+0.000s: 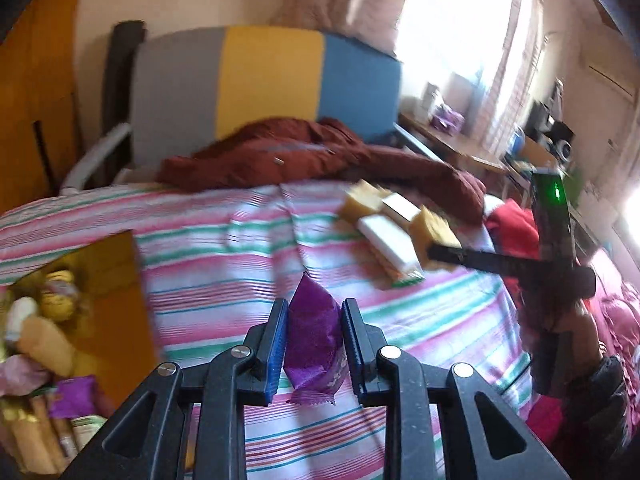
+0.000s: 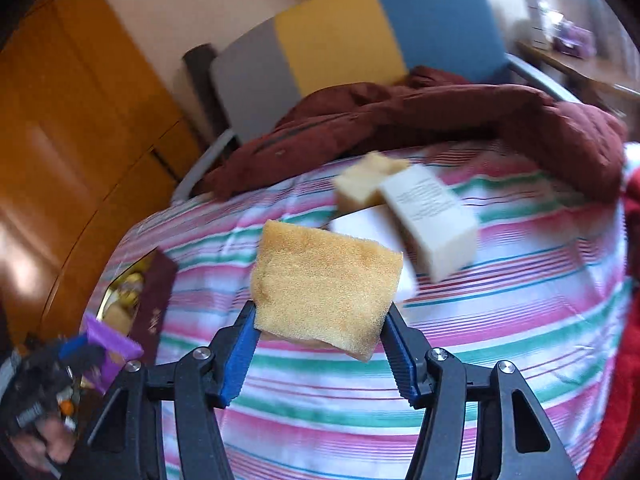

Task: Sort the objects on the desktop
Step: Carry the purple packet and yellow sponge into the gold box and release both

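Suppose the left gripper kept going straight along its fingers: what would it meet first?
Probably the striped bedcover just beyond the purple packet that the left gripper holds; depth is unclear.

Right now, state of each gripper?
Left gripper: shut on the purple packet.
Right gripper: shut on the yellow sponge.

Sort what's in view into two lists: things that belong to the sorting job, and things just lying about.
Job: purple packet in left gripper; yellow sponge in right gripper; white blocks; second sponge; snack box.
Lying about: maroon jacket; red cloth; striped sheet.
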Motion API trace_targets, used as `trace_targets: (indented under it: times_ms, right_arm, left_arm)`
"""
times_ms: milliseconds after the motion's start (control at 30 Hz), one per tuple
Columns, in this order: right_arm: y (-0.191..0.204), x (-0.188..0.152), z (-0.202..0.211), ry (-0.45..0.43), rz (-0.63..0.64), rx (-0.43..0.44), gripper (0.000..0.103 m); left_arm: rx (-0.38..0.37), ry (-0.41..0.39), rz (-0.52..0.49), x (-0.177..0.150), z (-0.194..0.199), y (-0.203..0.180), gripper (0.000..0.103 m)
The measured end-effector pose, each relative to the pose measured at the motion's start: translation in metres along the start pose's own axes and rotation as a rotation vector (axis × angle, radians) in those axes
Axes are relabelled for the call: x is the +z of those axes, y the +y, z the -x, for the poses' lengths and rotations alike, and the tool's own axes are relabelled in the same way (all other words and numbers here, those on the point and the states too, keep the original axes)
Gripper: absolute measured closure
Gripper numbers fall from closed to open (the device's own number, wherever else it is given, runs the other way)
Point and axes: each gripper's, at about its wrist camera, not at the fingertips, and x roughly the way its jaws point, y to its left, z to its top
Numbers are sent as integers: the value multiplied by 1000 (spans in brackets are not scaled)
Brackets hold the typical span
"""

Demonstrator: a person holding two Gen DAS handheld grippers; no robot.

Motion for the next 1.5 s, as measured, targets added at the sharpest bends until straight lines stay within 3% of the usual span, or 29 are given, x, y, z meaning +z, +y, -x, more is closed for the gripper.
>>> trace_targets:
  times_ms: [300, 567, 667, 867, 1067, 1200, 1333, 1500]
  right_arm:
    - [61, -17, -3, 62, 109, 131, 43]
    - [176, -44, -17, 138, 291, 262, 43]
    - [224, -57, -24, 163, 366, 324, 42]
    - [291, -88, -55, 228, 467, 347, 42]
    - [310, -105, -87, 299, 494, 275, 38]
    - [308, -108, -97, 328, 485, 239, 28]
    - [298, -110, -97, 343, 433, 246, 26]
    - [290, -111, -90, 332, 394, 254, 20]
  left_arm:
    - [141, -36, 120, -23, 48, 82, 77]
    - [284, -54, 278, -54, 79, 166, 77]
    - [312, -37, 332, -67, 80, 191, 77]
    - [312, 11, 392, -90, 72, 212, 76]
    - [287, 42, 408, -99, 62, 218, 69]
    - [278, 50, 442, -101, 62, 224, 66]
    - [284, 44, 466, -104, 66, 227, 66]
    - [322, 16, 427, -100, 75, 219, 66]
